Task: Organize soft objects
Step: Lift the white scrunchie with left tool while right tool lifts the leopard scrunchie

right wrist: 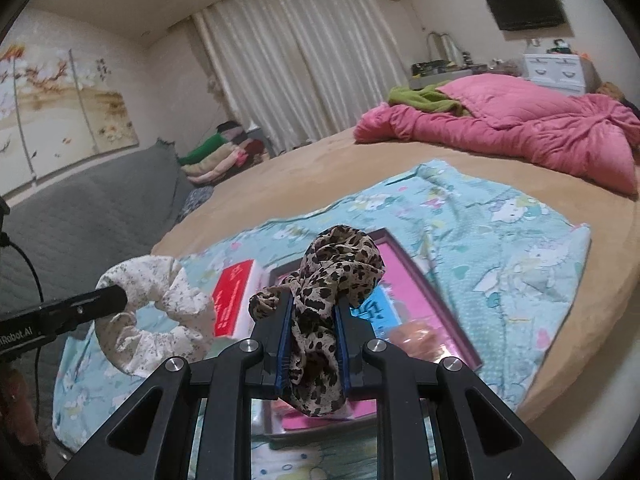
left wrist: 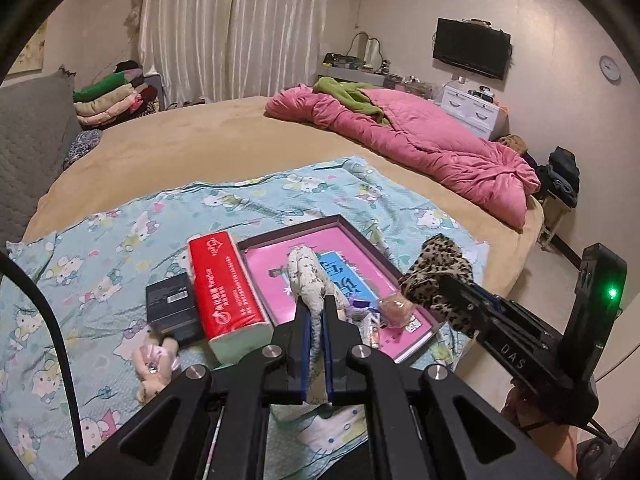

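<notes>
Scrunchies [right wrist: 160,312] [right wrist: 340,272] partly hide the pink tray [right wrist: 432,292].

Left wrist view rides low over the cartoon-print sheet [left wrist: 100,248], looking forward and down along its own fingers, close above the pink tray [left wrist: 320,256], with the right gripper [left wrist: 448,284] poking in from the right. Right wrist view faces the same way from beside it, the left gripper [right wrist: 120,298] entering at left. Both share the tray, the red tissue pack [right wrist: 236,300], the pink quilt [right wrist: 520,128] and the curtains [left wrist: 236,28].
</notes>
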Available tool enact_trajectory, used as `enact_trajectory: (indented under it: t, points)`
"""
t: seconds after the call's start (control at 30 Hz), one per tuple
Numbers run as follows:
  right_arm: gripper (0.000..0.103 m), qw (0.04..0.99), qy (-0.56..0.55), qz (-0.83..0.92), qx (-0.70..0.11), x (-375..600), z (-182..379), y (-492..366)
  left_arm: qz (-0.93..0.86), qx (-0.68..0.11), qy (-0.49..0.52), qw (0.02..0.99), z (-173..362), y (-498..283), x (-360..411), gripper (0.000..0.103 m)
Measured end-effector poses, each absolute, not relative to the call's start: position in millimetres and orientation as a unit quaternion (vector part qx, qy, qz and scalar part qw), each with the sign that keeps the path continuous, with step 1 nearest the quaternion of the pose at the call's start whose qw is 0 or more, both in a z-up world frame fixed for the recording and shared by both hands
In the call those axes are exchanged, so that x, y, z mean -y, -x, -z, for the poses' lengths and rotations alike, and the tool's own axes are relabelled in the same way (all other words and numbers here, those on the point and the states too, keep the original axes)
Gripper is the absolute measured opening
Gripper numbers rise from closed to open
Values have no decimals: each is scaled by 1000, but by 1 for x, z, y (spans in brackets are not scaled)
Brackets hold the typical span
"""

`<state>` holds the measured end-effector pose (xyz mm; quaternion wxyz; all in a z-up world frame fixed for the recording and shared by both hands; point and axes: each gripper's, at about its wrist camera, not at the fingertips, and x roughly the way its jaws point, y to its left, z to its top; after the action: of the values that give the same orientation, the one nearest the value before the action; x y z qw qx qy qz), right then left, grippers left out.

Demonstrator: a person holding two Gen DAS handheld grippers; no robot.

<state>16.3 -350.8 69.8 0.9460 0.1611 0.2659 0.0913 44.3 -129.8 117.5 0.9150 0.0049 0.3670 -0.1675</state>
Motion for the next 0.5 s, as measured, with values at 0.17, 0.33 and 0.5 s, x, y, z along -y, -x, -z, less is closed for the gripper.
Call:
enact_trajectory:
  t: [0.17, 0.33, 0.5]
  points:
    - [19, 950, -168, -70, -253, 369, -73, -12, 181, -370, -4, 911, -116, -49, 143, 5]
    - [19, 953, -168, -58, -247, 380, -75, -9, 193, -370, -6, 909, -114, -53, 156, 5]
    - [19, 955, -169, -43, -241, 392, -77, -8, 202, -367, -7, 908, -114, -60, 167, 5]
